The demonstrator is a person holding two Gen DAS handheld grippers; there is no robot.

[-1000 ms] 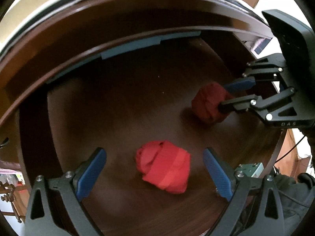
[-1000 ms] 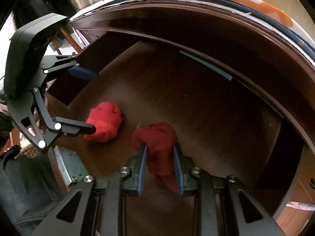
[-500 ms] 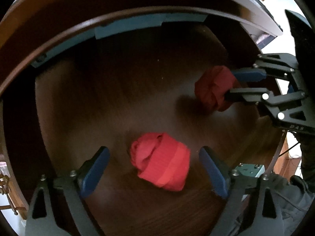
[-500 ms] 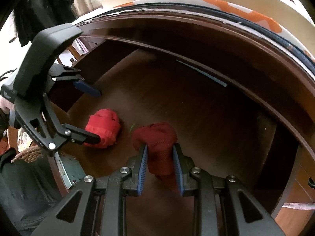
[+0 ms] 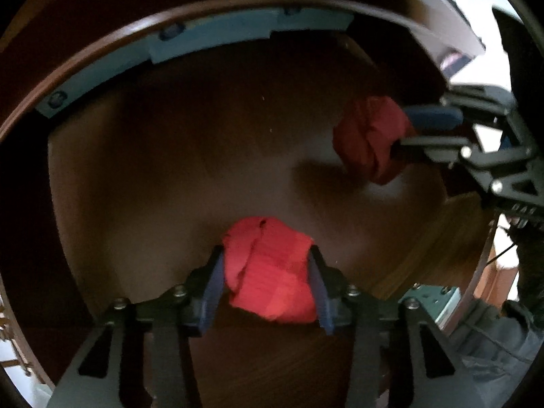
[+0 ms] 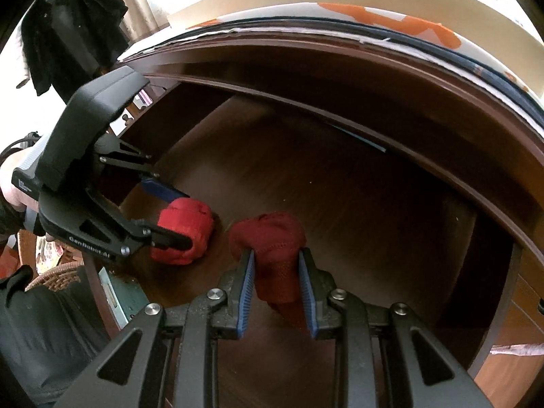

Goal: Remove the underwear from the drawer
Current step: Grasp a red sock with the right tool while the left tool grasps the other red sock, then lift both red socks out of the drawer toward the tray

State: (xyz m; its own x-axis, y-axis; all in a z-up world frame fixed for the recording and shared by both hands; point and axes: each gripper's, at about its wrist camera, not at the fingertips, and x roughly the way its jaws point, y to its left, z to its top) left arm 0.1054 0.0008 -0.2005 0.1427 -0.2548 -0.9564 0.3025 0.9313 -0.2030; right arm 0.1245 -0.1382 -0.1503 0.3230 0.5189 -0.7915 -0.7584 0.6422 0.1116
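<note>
1. Drawer [image 6: 340, 176] of dark brown wood fills both views — its floor is bare apart from two rolled bundles of underwear, and a pale blue strip [image 5: 210, 40] with screws runs along its far wall.
2. Room beyond: a cream surface with orange patches [image 6: 374, 20] lies above the drawer front, and a dark garment [image 6: 71, 30] hangs at the upper left of the right wrist view.
3. Bright red underwear [image 5: 272, 272] is a ribbed, folded roll resting on the drawer floor between the pads of the left gripper [image 5: 267, 275]. Those jaws are closing, and both blue pads now touch its sides; a second ago they stood wide with the roll lying free between them.
4. Dark red underwear [image 6: 275, 255], a smaller knotted wad, sits pinched in the narrow right gripper [image 6: 276, 272], just beside the bright one — this grip looks the same as a second ago.
</note>
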